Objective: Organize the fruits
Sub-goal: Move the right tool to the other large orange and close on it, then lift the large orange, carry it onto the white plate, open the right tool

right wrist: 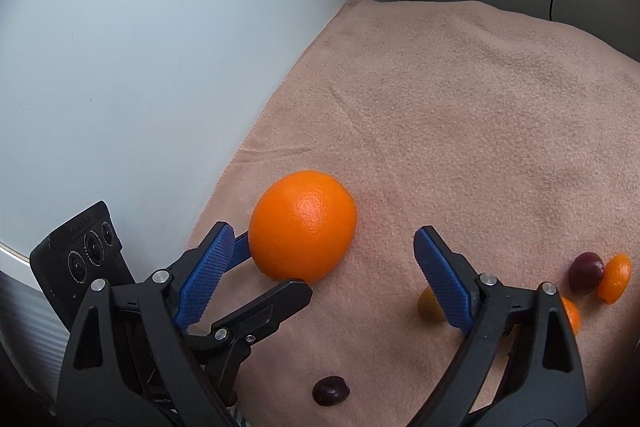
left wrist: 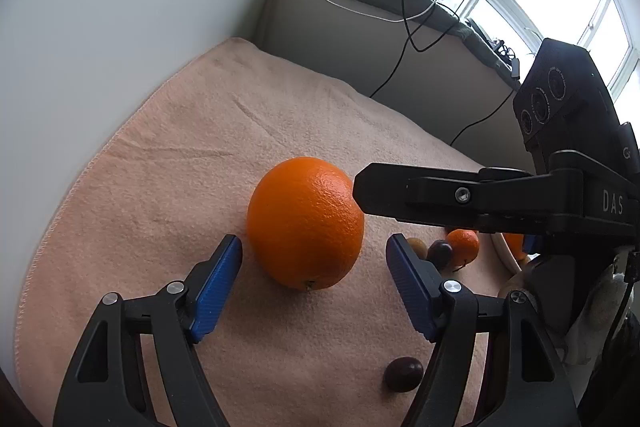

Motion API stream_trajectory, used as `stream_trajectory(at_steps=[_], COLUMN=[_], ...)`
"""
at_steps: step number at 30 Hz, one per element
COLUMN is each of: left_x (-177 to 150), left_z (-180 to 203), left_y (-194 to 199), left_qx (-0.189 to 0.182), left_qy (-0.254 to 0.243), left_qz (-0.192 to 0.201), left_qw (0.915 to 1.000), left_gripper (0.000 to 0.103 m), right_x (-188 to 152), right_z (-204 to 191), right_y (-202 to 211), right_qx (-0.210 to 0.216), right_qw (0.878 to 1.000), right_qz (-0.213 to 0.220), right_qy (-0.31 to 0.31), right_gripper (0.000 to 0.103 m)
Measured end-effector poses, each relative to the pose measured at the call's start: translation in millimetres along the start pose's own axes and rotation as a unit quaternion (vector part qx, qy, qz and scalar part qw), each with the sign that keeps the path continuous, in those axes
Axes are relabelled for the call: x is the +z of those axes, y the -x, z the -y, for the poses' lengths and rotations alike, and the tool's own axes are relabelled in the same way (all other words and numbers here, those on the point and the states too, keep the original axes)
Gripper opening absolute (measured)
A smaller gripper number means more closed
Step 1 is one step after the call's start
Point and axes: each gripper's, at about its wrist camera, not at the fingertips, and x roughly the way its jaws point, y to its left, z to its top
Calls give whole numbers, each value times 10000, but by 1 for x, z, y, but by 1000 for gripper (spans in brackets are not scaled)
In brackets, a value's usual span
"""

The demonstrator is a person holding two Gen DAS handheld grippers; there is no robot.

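Left gripper (left wrist: 314, 251) is standing with jaws apart, straddling the big orange (left wrist: 306, 223); the blue pads (left wrist: 218, 287) are sitting on either side with cloth showing between pad and peel, so nothing is clamped yet. The orange is resting on the peach towel (left wrist: 160, 155), centre of the left wrist view, stem end facing 6 o'clock.

Right gripper (right wrist: 324, 267) is also spread wide and empty. In its own view the orange (right wrist: 303, 231) is sitting toward 10 o'clock, hard against the left pad and off the midline; a small yellowish fruit (right wrist: 429, 303) is peeking out beside its right finger at 4 o'clock. A dark plum (right wrist: 331, 390) is lying at 6 o'clock, and another plum (right wrist: 586, 271) and a small mandarin (right wrist: 615, 279) are sitting at 3 o'clock. A plate rim may be showing at 3 o'clock in the left view, too hidden to say.

Judgement: the step is grasping the orange with the left claw.
- Keep it centred.
- Close slowly across the widest part, since the round peel will likely slip if pinched high.
- The right finger is crowding the far side of the fruit, so the two tools are risking a collision; pull the right one back toward the small fruits first.
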Motion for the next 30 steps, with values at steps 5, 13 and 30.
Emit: stream_trajectory(at_steps=[5,13,30], left_x=[0,-1,-1], left_z=[-4,-9,-3], left_y=[-3,-7,-7], left_qx=[-28,-96,-24], left_qy=[53,125,51], left_qz=[-43,-126,-117], left_qw=[10000,9998,9999], left_gripper=[73,66,61], right_x=[2,2,-3], right_z=[-5,-5,-7], right_y=[-8,-24,-36], right_qx=[26,81,229], right_qw=[10000,9996,9993], right_qz=[-92,-249,-304], right_qy=[14,-67,-54], right_gripper=[94,85,70])
